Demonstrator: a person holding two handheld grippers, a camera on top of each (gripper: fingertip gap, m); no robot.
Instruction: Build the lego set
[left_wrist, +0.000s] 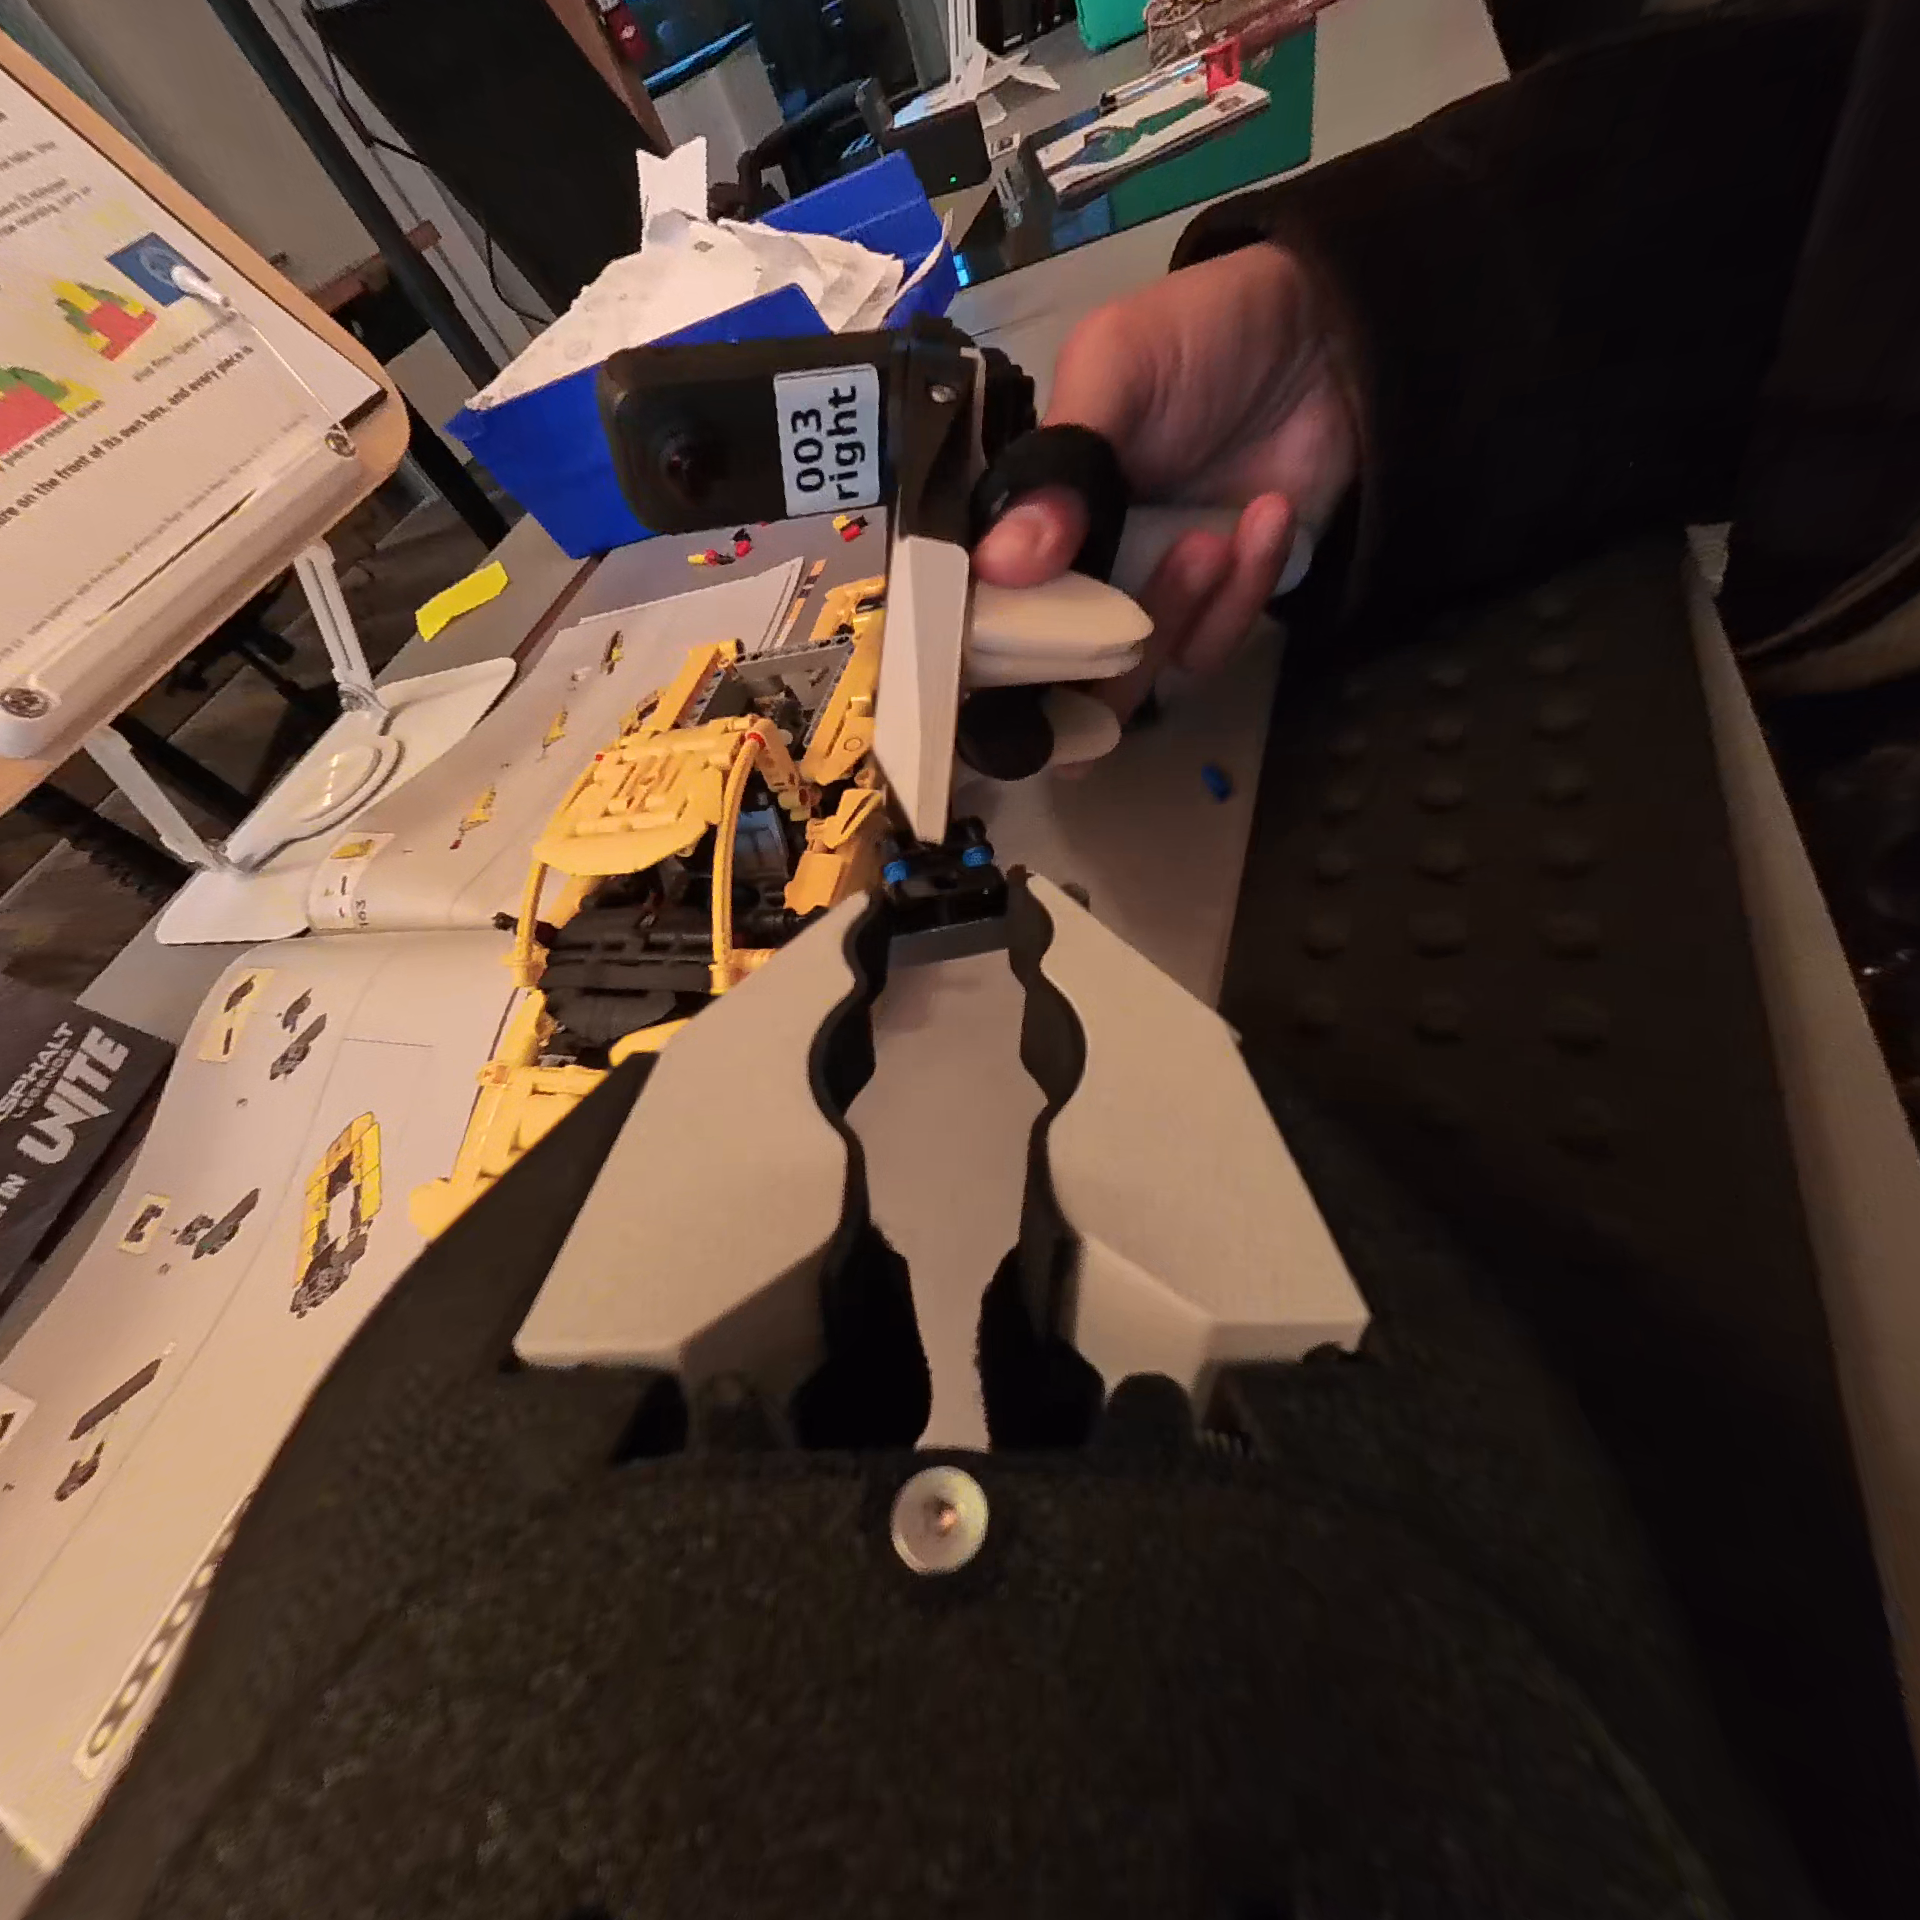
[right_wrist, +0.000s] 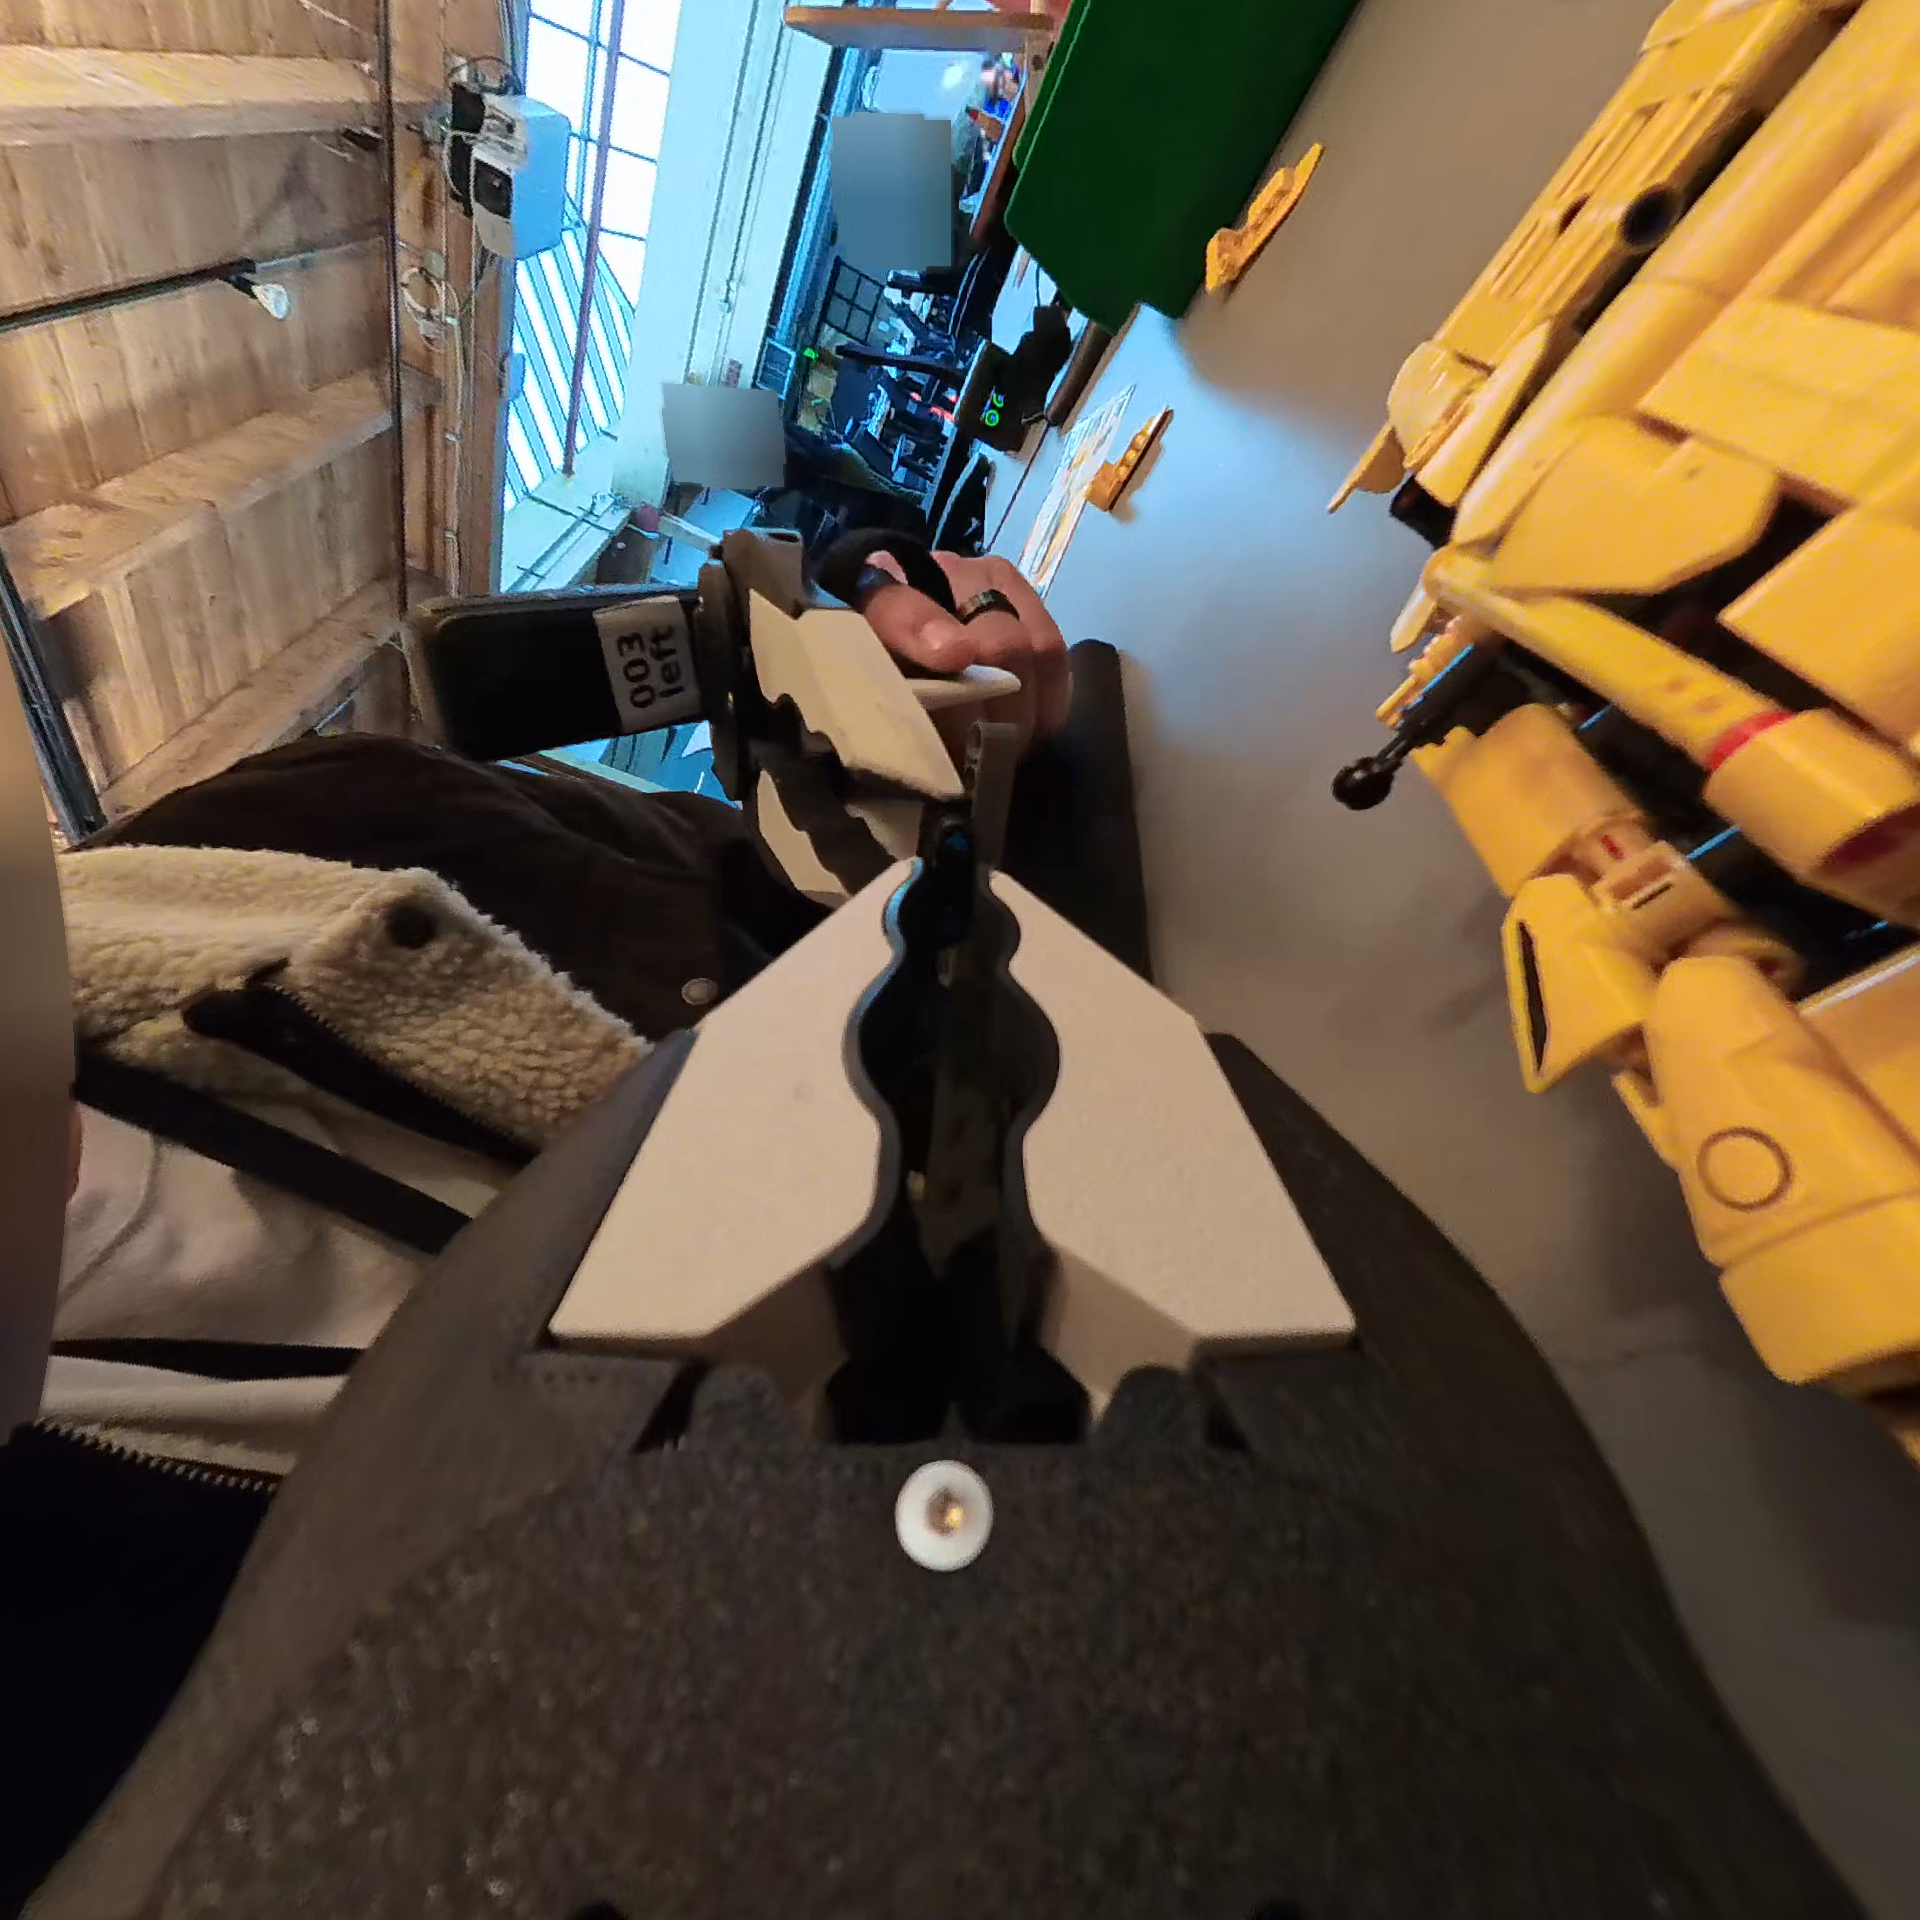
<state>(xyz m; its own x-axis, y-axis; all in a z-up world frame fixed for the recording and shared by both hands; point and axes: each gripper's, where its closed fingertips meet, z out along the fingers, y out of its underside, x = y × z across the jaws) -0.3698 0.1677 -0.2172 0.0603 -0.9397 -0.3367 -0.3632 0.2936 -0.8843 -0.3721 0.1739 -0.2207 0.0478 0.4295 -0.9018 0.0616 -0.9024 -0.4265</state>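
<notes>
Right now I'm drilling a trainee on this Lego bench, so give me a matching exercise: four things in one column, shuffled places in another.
Things:
1. small black piece
2. yellow car model
3. blue bin
4. instruction booklet

Places:
A. open flat under the model
B. far side of the table, stuffed with white paper
C. clamped at the left gripper's tips
D. on the table, left of the left gripper

Pairs: 1-C, 2-D, 3-B, 4-A

A white label (left_wrist: 828, 440) with printed digits and a word sits on the black camera (left_wrist: 696, 447); a similar label (right_wrist: 652, 665) is on the other camera (right_wrist: 520, 665). The black booklet (left_wrist: 62, 1101) carries white print. The sheet on the stand (left_wrist: 156, 416) has small lines.
</notes>
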